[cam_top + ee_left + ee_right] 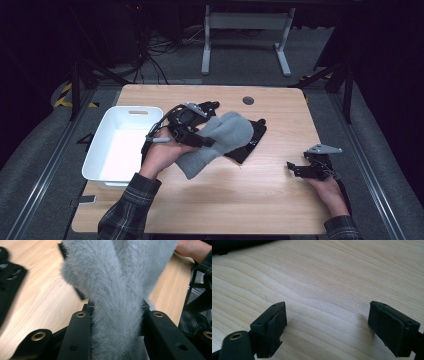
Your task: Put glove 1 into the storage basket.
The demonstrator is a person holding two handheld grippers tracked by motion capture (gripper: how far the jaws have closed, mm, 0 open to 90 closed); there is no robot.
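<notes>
- A grey fuzzy mitten point(220, 137) is held by the left claw point(200, 140) above the middle of the table point(240, 200).
- In the left gripper view, the mitten point(117, 290) is seen pinched between the two black jaws, and its fabric is squeezed narrow at that place.
- Above the jaws, the mitten is spread wider, and its fur is seen soft and a little blurred.
- In the high view, the lower end of the mitten is seen hanging down toward the table; whether it touches the wood cannot be told.
- The left hand point(162, 152) is placed just beside the right edge of a white bin point(107, 145), which is set on the left part of the table.
- A black cloth item point(250, 142) is laid on the table behind and under the mitten; its kind cannot be told.
- More dark cloth point(10, 282) is seen at the left edge of the left gripper view, flat on the wood.
- The right claw point(295, 170) is kept near the right edge of the table, well apart from the mitten.
- In the right gripper view, the right claw point(327, 322) is seen wide, with nothing between its jaws, low over bare wood.
- A plaid sleeve point(130, 210) is seen on the left forearm at the bottom of the high view.
</notes>
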